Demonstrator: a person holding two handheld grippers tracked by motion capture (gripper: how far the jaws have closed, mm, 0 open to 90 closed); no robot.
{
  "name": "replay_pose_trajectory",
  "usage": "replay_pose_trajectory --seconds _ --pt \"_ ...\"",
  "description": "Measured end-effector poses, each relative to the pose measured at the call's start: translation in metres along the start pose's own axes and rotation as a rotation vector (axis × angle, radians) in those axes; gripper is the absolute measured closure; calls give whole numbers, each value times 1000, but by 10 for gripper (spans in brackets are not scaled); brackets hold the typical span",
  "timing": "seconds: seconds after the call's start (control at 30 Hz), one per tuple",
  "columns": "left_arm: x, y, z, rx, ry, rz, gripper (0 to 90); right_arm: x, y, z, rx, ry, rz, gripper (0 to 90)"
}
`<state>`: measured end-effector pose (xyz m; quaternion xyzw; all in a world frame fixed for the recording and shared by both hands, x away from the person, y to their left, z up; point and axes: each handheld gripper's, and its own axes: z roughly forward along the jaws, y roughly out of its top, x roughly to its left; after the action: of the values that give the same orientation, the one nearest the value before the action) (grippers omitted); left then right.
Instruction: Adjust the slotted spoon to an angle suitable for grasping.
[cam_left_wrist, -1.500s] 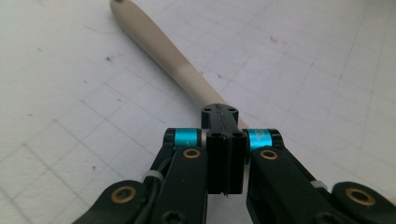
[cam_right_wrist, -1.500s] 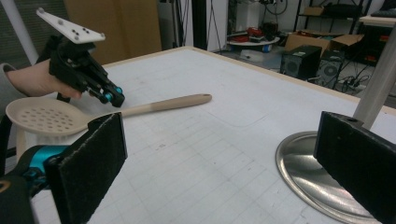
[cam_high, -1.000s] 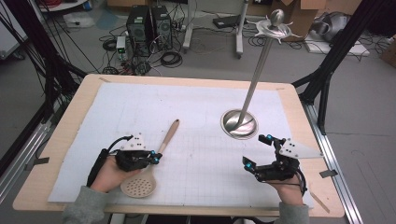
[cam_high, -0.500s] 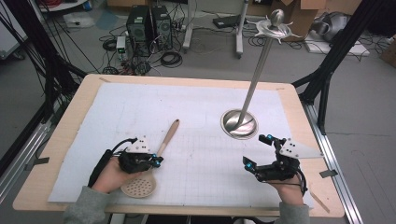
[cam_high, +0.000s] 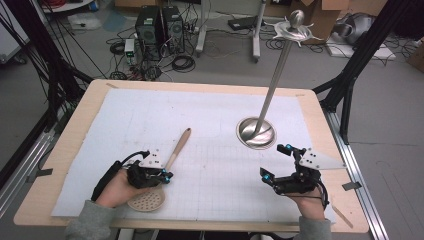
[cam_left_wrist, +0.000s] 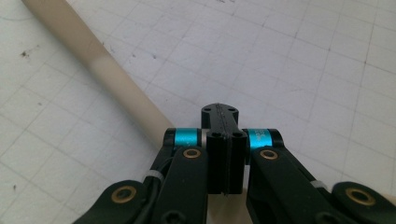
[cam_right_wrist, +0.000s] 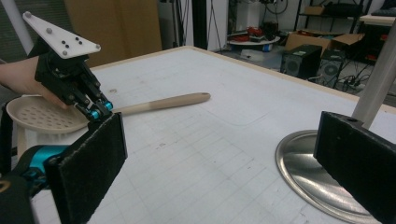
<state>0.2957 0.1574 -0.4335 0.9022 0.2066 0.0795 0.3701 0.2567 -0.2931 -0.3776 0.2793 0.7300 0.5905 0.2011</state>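
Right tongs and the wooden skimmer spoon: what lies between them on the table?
Only bare white grid paper lies between the open right tongs and the pale wooden skimmer spoon, as the high view and right gripper view show.

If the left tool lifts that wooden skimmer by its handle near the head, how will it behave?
The skimmer looks like rigid wood, so it probably won't flex. Its perforated round head seems light. The long handle reaching beyond the shut left tool may droop or pivot. It lies flat, so rolling seems unlikely.
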Motion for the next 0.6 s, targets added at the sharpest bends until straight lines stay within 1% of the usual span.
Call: replay_pose_trajectory --seconds 0.03,0.07,0.13,0.2,0.37,0.4,0.47,0.53,0.6 --pt "0 -1 -1 -1 2 -5 897 0 0 0 3 1 4 16" --pt "1 -3 -2 6 -1 -2 897 0 0 0 2 2 4 15" --pt "2 -8 -6 1 -6 -14 897 0 0 0 4 1 6 15" --pt "4 -11 -11 13 -6 -8 897 0 0 1 4 2 8 16" --pt "10 -22 -22 7 -12 -32 897 1 0 4 9 6 10 15" --pt "11 -24 -23 8 -12 -25 897 0 0 4 6 7 3 15" --pt "13 -28 -26 4 -16 -30 897 0 1 5 6 12 2 15" --pt "15 -32 -31 5 -18 -24 897 1 2 6 6 13 8 15" --pt "17 -37 -36 5 -21 -28 897 0 2 7 -1 14 2 15"
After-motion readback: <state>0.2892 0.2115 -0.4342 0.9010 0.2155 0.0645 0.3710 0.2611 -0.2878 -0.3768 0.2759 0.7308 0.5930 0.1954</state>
